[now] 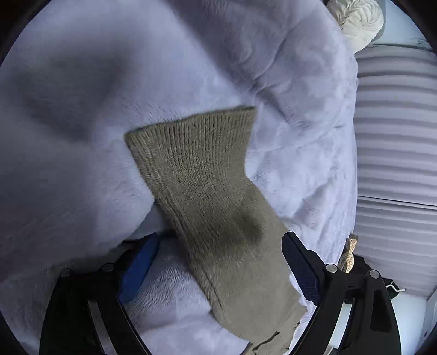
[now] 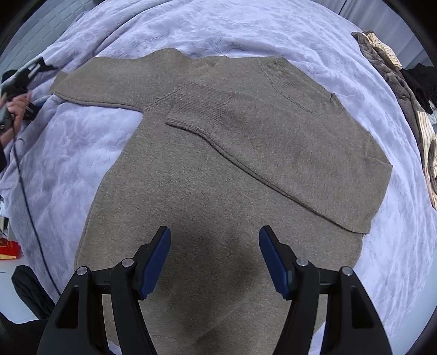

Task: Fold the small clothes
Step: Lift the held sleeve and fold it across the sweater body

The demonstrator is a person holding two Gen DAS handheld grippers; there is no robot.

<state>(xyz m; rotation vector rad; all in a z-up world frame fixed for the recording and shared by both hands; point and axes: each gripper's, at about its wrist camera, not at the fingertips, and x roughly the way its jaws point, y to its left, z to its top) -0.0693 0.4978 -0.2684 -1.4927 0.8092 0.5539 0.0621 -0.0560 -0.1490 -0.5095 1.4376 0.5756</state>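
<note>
A taupe knit sweater (image 2: 218, 177) lies flat on a lavender blanket (image 2: 68, 153). One sleeve (image 2: 245, 142) is folded across its chest. The other sleeve (image 2: 95, 84) stretches out to the left. My right gripper (image 2: 214, 245) hangs open above the sweater's lower body, pointing down, with nothing between its fingers. In the left wrist view the outstretched sleeve (image 1: 213, 196), ribbed cuff away from me, runs between the wide-open fingers of my left gripper (image 1: 218, 262). The pads do not press on it. A hand holds the left gripper (image 2: 30, 71) at the far left of the right wrist view.
A pile of brown and striped clothes (image 2: 396, 82) lies at the blanket's right edge. Striped bedding (image 1: 396, 136) and a white knit item (image 1: 357, 19) border the blanket (image 1: 82, 109). A dark cable (image 2: 27, 204) trails over the left side, near a red box (image 2: 8, 250).
</note>
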